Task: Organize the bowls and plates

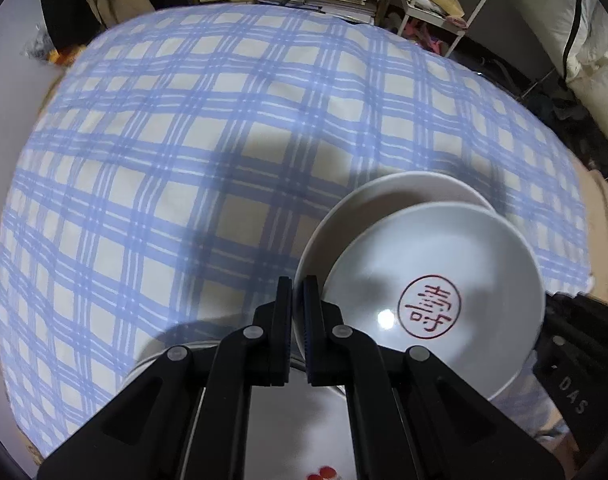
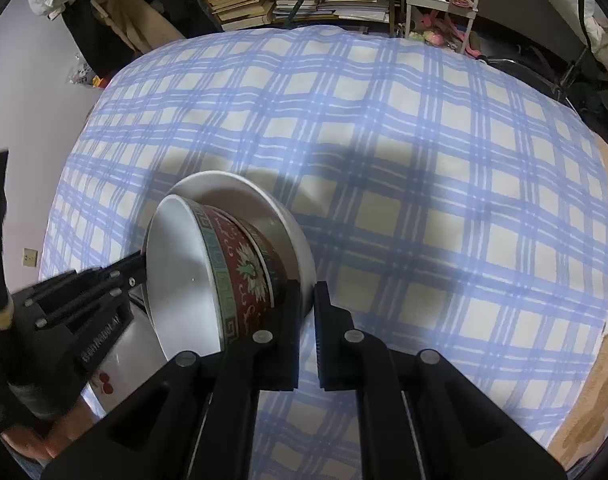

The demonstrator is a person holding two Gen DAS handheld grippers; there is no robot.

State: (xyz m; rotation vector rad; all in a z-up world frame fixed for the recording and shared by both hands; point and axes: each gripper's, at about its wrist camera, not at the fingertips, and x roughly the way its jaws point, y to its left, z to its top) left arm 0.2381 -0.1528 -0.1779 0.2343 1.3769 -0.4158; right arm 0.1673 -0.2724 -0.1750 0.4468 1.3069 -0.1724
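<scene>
Black left gripper (image 1: 298,294) pinches the white bowl's rim (image 1: 308,256); the right gripper (image 2: 307,300) pinches its opposite rim, likely to share the load. Nested inside, a red-patterned porcelain bowl (image 2: 239,268) tilts above the blue plaid tablecloth (image 2: 384,128).

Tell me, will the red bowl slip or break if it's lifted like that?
Probably slippery: the red bowl looks glazed and shiny, and the left hand-held gripper pinches only its thin rim. Likely breakable, since it looks ceramic. It tilts against the white bowl behind it, so it may swing or clink when raised.
</scene>
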